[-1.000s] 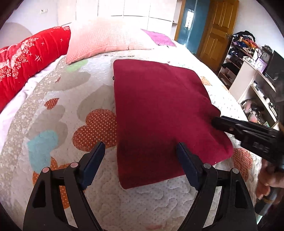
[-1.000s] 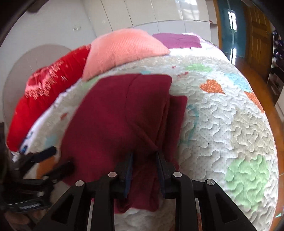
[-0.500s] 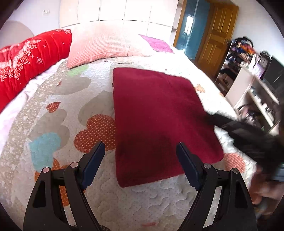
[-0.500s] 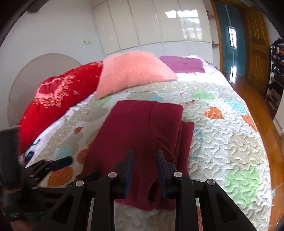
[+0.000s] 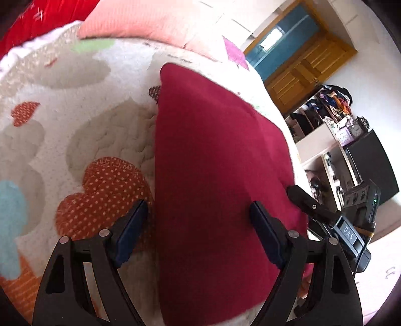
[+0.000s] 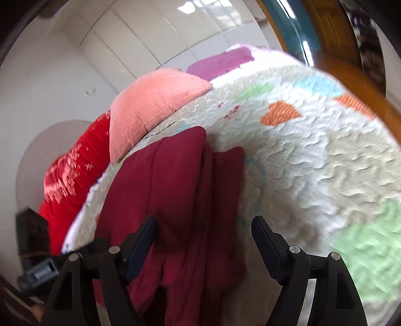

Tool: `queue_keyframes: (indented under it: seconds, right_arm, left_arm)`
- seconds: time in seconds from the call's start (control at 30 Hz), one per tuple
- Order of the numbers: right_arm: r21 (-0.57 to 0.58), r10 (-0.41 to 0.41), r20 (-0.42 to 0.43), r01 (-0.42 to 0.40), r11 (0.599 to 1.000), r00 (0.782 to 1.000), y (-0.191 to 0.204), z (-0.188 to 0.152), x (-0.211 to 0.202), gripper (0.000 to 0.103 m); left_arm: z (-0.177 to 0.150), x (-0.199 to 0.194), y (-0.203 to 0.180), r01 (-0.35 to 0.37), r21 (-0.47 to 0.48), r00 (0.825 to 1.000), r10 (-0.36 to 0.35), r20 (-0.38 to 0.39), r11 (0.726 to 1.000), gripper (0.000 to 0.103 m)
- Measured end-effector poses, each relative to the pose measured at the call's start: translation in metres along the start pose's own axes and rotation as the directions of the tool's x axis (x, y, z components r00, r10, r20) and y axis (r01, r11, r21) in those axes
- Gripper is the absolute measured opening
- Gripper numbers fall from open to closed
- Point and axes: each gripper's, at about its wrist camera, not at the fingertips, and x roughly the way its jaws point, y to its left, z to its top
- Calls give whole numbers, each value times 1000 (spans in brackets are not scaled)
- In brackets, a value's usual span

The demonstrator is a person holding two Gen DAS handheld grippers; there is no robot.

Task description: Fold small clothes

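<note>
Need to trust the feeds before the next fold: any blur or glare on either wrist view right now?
Left wrist view: dark red folded garment fairly sharp, heart-patterned quilt smeared at upper left, pink pillow washed out. Right wrist view: motion blur across the quilt; glare on the glossy white wardrobe doors.

My count: one maroon garment (image 5: pixel 215 175), two grippers, mine: left gripper (image 5: pixel 198 220), right gripper (image 6: pixel 204 233). One quilt (image 6: pixel 313 163), one pink pillow (image 6: pixel 153 105), one red bolster (image 6: pixel 72 175), one purple cloth (image 6: pixel 220 61).

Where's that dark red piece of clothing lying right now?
The dark red garment lies on the heart-patterned quilt, below the pink pillow, with both open tongs at its near edge.
</note>
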Motion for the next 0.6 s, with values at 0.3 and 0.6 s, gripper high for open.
queue_keyframes:
  seconds: [0.3,0.6]
  right_arm:
    - [17,81,-69,-80,997,994,12,14,27,40]
    - [-44,204,-104,-209,977,973,67,-35,-29,38]
  left_arm:
    - [0,-8,-18,-15,110,1000,12,28,994,54]
    - [-67,-101,-11,-72,131,997,69,34,989,52]
